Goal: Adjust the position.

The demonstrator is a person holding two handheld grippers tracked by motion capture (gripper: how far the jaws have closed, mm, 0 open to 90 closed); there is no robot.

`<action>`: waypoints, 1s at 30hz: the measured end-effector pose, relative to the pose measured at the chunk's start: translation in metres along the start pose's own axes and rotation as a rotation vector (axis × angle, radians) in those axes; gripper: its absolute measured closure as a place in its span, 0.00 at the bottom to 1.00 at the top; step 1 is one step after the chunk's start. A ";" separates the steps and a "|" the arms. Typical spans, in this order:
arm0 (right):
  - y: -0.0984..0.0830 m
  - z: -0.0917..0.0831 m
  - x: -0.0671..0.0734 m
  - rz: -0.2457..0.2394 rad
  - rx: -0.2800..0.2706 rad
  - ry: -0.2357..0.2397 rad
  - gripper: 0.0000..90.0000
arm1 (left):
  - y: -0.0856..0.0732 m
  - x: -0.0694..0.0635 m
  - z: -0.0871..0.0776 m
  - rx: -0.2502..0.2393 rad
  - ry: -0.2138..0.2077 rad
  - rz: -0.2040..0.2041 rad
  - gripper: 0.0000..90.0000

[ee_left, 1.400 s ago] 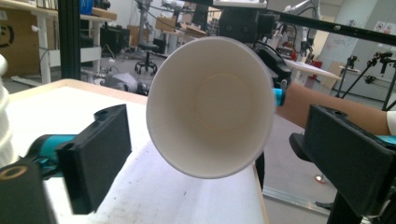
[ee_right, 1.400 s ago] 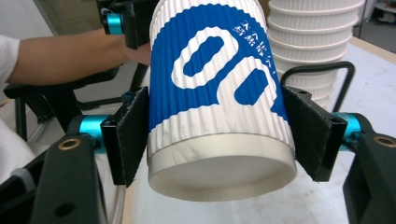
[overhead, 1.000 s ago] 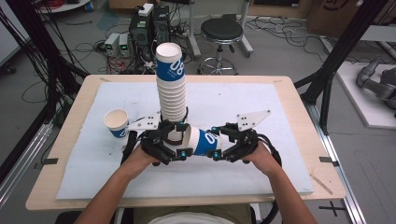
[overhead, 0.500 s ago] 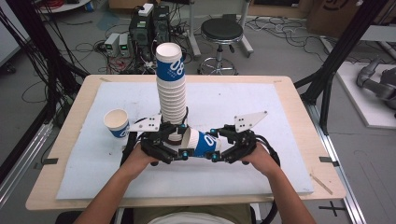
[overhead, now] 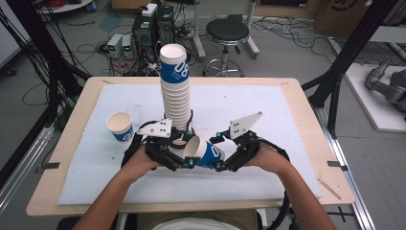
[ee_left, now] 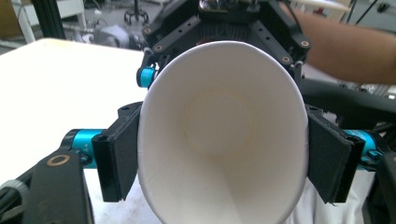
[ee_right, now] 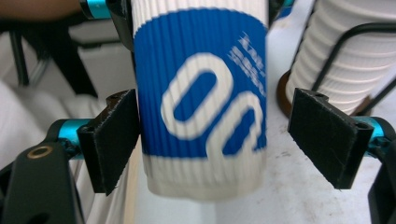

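— The left gripper (overhead: pixel 184 160): what are its jaws doing?
— Having just been closing, they pinch the rim of the paper cup (overhead: pixel 203 152), which lies on its side above the white mat (overhead: pixel 287 124), in front of the tall cup stack (overhead: pixel 175 91).
— And the right gripper (overhead: pixel 221 160)?
— Its jaws have just been opening; one pad stands clear of the cup's base end between them.
— Anything else?
— A single cup (overhead: pixel 120 126) stands upright, well to the left.

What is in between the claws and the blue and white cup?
Nothing. The left claw presses its pads on the cup near the open rim. The right claw has just been opening: one pad sits at the cup's side, the other stands apart from it.
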State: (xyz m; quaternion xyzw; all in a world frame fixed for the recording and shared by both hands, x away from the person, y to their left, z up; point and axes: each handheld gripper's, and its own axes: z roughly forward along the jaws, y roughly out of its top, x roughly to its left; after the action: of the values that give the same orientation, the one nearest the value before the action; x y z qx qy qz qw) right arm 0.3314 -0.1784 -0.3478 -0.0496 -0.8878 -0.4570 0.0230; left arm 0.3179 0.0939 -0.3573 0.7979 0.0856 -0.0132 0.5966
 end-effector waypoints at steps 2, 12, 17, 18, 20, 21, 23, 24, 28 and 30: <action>0.007 0.004 0.000 -0.019 0.040 0.027 0.19 | -0.001 -0.001 0.002 0.026 0.002 -0.001 0.25; 0.022 0.021 -0.003 -0.059 0.178 0.109 0.19 | -0.001 -0.001 0.006 0.106 -0.010 0.016 0.25; 0.022 0.029 -0.005 -0.054 0.224 0.131 0.25 | -0.001 -0.003 0.009 0.129 -0.017 0.013 0.25; 0.021 0.029 -0.005 -0.057 0.228 0.134 0.26 | -0.002 -0.003 0.009 0.130 -0.019 0.009 0.25; 0.021 0.031 -0.005 -0.052 0.238 0.142 0.28 | -0.001 -0.003 0.010 0.133 -0.021 0.010 0.24; 0.021 0.031 -0.005 -0.043 0.244 0.147 0.29 | -0.002 -0.003 0.010 0.133 -0.023 0.012 0.24; 0.021 0.031 -0.006 -0.043 0.249 0.148 0.30 | -0.002 -0.003 0.010 0.136 -0.023 0.014 0.25; 0.021 0.031 -0.006 -0.042 0.250 0.148 0.30 | -0.001 -0.003 0.010 0.133 -0.025 0.014 0.25; 0.022 0.027 -0.006 -0.047 0.221 0.132 0.30 | -0.001 -0.003 0.008 0.061 -0.008 0.016 0.21; 0.022 0.023 -0.007 -0.050 0.208 0.112 0.30 | -0.001 -0.001 0.005 0.013 0.019 0.005 0.15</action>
State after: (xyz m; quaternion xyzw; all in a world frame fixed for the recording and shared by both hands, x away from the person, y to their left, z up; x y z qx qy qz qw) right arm 0.3404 -0.1480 -0.3442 0.0009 -0.9287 -0.3648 0.0661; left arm 0.3166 0.0893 -0.3599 0.8020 0.0892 -0.0047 0.5906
